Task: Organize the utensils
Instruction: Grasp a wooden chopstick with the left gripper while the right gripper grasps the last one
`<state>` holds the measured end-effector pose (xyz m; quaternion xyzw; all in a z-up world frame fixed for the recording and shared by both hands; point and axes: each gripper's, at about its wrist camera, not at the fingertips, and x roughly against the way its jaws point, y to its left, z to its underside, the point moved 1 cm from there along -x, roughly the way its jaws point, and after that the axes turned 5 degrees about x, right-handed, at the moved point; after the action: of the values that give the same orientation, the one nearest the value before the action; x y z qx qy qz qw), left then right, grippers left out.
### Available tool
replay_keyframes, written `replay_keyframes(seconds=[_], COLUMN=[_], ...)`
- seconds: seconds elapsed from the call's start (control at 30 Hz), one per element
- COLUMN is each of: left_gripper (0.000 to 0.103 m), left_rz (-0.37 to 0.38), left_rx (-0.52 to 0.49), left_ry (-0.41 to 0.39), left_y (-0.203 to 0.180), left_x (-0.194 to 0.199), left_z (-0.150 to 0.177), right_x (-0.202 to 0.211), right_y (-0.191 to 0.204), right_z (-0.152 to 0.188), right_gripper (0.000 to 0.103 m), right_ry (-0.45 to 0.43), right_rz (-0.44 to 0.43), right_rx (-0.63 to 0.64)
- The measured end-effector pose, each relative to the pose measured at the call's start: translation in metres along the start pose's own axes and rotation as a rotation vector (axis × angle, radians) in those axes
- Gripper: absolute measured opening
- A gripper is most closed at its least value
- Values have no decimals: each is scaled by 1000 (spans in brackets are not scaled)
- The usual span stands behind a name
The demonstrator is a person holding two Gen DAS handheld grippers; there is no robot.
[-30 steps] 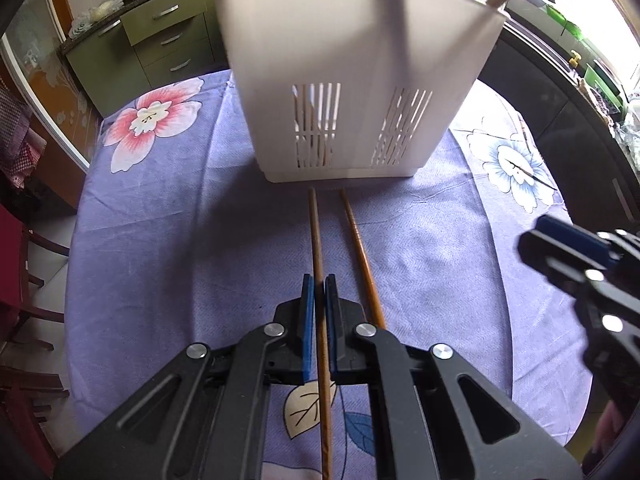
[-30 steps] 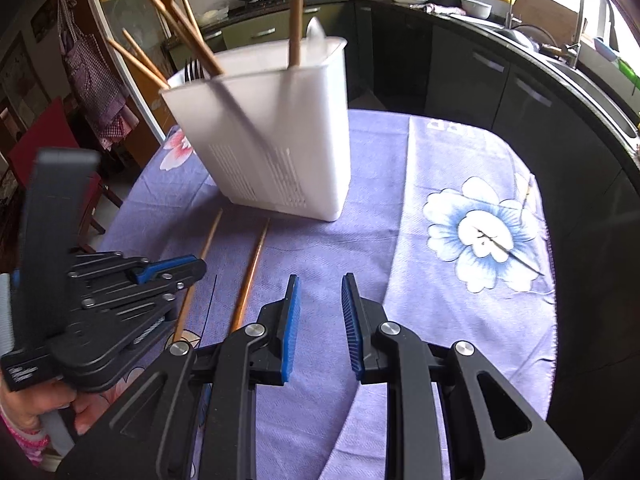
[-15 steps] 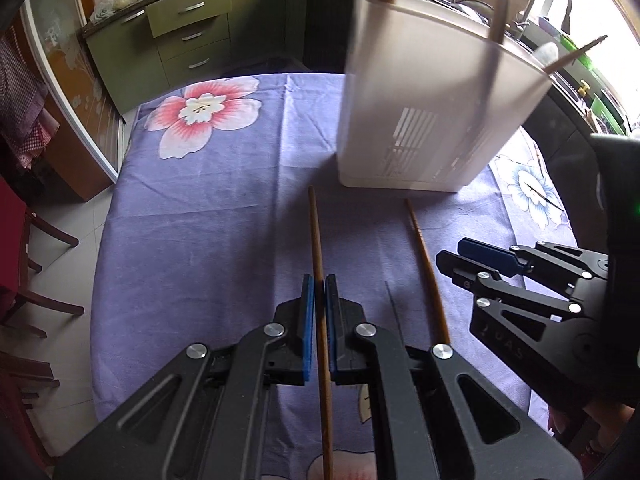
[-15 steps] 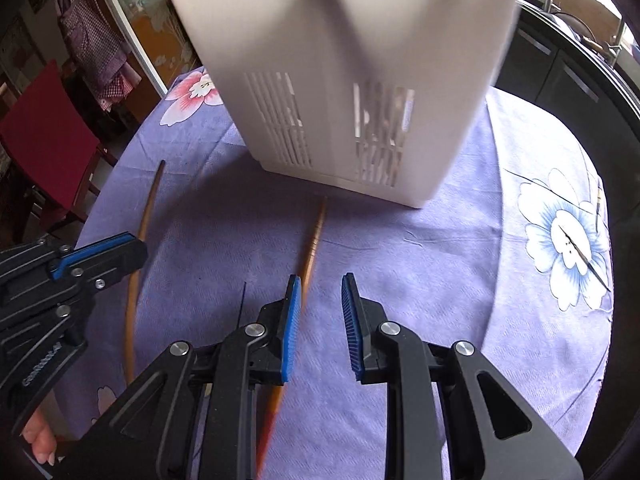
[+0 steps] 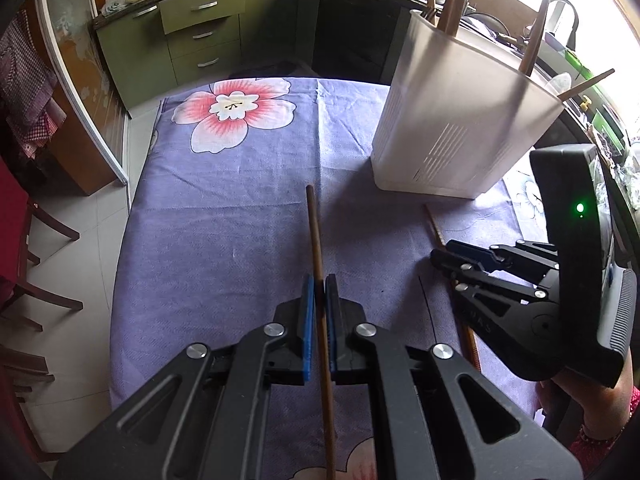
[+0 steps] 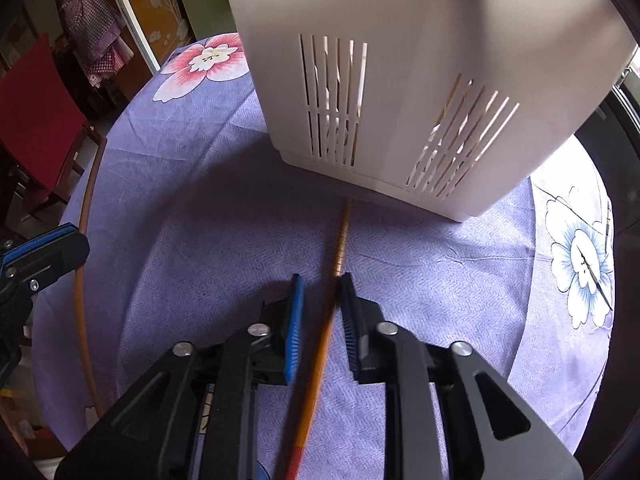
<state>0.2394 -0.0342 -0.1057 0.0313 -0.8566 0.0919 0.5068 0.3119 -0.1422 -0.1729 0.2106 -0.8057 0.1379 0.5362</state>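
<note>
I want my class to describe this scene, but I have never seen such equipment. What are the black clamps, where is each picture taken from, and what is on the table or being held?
There is no robot here. A person holds a two-finger clamp tool in each hand, and a wide-angle camera on each tool looks forward along its fingers. One picture comes from the left tool, the other from the right. The left gripper is shut on a wooden chopstick. The right gripper has just been closing; its pads stand either side of a second chopstick lying on the flowered purple tablecloth, with a gap showing. Behind stands a white slotted utensil holder with more sticks inside.
</note>
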Motion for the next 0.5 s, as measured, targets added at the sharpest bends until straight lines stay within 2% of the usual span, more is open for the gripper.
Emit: replay_keyframes(seconds=[0.2,0.5], left_gripper=[6,6], left_rz=[4,19], left_rx=[0,-19], left_ry=[-8,-48], left_y=[0,-6], left_x=[3,26], left_z=[0,1], right_x=[17,109], right_y=[-5,-29], right_z=[7,48], right_gripper=[7,7], right_ry=[-49,-235], right_rz=[-15,-66], right_rx=[-4,-31])
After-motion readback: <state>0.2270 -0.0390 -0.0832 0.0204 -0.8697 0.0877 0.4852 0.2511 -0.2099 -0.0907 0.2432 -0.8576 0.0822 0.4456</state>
